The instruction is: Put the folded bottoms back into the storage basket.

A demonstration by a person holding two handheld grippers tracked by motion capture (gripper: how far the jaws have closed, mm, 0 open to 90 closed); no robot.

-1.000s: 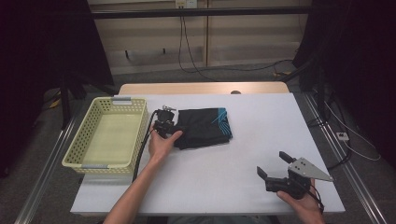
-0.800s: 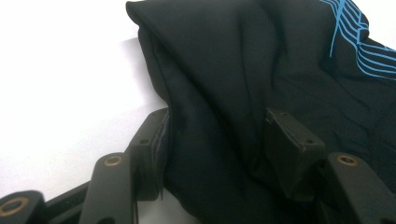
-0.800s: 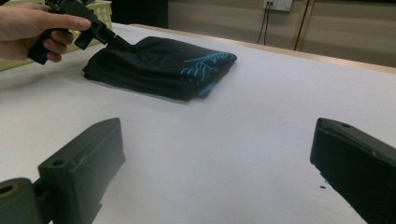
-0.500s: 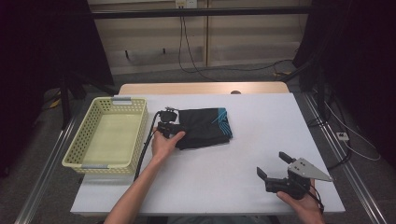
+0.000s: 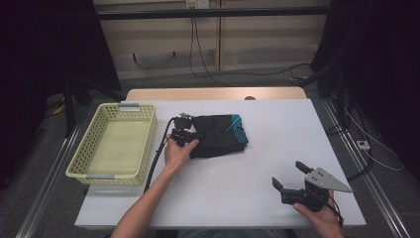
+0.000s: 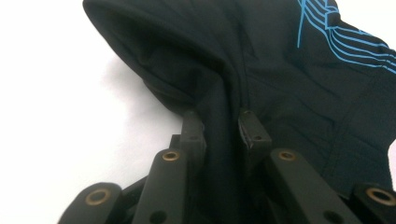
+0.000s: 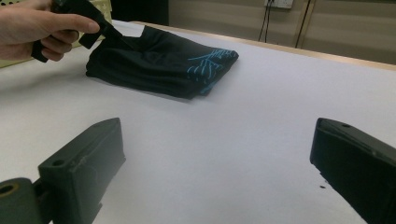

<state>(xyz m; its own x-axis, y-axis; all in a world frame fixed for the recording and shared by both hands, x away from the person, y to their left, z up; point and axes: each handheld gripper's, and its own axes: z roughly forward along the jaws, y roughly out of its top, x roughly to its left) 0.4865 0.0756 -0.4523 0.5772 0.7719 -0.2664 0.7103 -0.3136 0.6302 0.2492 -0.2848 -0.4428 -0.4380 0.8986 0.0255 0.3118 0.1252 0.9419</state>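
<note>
The left gripper (image 5: 184,130) pinches a fold of the black garment (image 5: 219,135), whose blue line print carries no readable writing. The right gripper (image 5: 292,179) hovers spread and unloaded at the table's (image 5: 277,129) near right.

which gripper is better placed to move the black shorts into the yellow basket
Left. The left gripper already pinches a fold of the black shorts right beside the yellow basket; the right gripper hovers open, well away.
</note>
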